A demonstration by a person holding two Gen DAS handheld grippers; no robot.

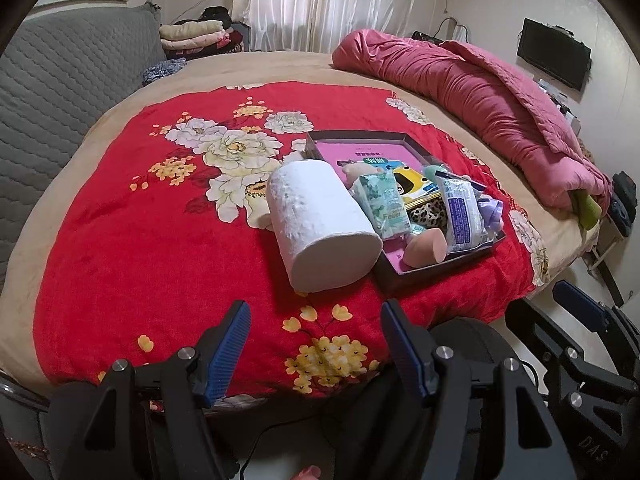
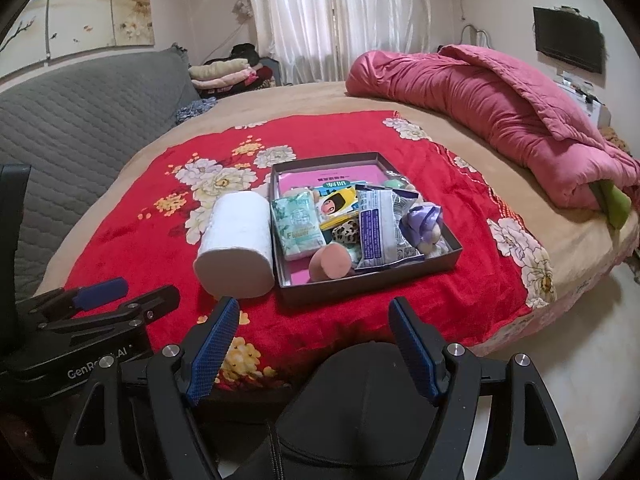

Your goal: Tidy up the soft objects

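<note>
Left gripper: the black two-finger left gripper with blue ribbed pads (image 1: 314, 344) hangs above the near edge of the bed, fingers spread wide, nothing between them.
Right gripper: the matching right gripper (image 2: 314, 344) is likewise spread apart and empty, near the bed's edge, just beside the left one.
Paper roll: the white cylindrical roll of tissue paper (image 1: 320, 226) lies on its side on the red floral blanket (image 1: 160, 240), touching the left wall of the box; its long axis runs from the far side toward the grippers, one flat end facing them.
Box: the shallow dark cardboard box with a pink floor (image 2: 400, 276) holds a green tissue pack (image 2: 298, 226), a blue-and-white wet-wipe pack (image 2: 378, 228), a peach sponge (image 2: 330, 266) and what may be a purple plush toy (image 2: 426, 222).
Bedding: a rolled pink quilt (image 2: 500, 120) lies well apart, on the right.
</note>
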